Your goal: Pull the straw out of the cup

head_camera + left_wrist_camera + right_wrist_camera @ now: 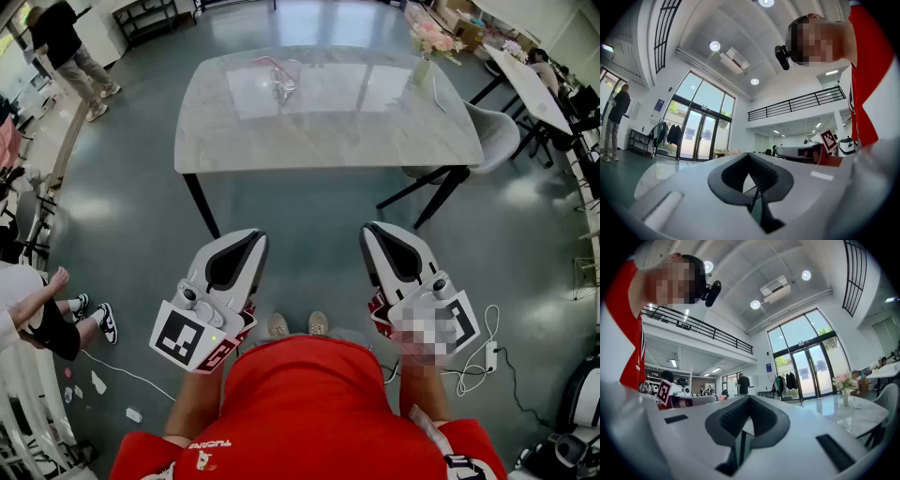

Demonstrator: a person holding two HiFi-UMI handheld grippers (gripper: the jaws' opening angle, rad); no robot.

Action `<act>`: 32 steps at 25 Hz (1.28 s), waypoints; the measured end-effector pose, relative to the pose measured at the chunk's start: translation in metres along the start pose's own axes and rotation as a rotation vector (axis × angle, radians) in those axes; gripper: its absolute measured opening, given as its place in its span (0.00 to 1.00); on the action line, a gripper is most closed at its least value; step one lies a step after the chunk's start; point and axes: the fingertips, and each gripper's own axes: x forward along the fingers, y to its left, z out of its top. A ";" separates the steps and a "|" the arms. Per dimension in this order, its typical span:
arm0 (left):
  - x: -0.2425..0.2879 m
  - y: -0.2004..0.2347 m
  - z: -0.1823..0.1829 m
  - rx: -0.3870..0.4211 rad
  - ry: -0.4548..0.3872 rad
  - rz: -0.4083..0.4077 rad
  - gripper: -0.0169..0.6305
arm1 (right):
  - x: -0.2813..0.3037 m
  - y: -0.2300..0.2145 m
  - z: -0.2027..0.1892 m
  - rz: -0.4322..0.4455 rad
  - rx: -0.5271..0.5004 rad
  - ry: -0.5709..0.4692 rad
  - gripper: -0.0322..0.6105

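Note:
A clear cup [285, 84] with a pink straw [270, 63] in it stands on the far half of the marble table [328, 122]. Both grippers hang well short of the table, over the floor in front of my red shirt. My left gripper [255, 240] is shut with nothing between its jaws, and in its own view the dark pads [759, 176] meet. My right gripper [373, 232] is likewise shut and empty, with its pads [740, 427] pressed together. Neither gripper view shows the cup.
A vase of pink flowers [427, 45] stands at the table's far right corner. A grey chair [497, 133] sits at the table's right end. A standing person [64, 45] is at far left, a seated person's legs [58, 319] at near left, and cables [478, 361] lie at right.

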 end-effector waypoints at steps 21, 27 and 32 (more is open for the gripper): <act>0.026 0.022 0.006 0.009 -0.030 0.053 0.03 | 0.039 -0.013 -0.002 0.094 -0.004 -0.030 0.05; 0.052 0.023 0.004 0.006 -0.037 0.056 0.03 | 0.043 -0.027 -0.001 0.106 -0.004 -0.029 0.05; 0.065 0.022 0.002 0.007 -0.033 0.086 0.03 | 0.039 -0.046 0.003 0.116 -0.006 -0.030 0.05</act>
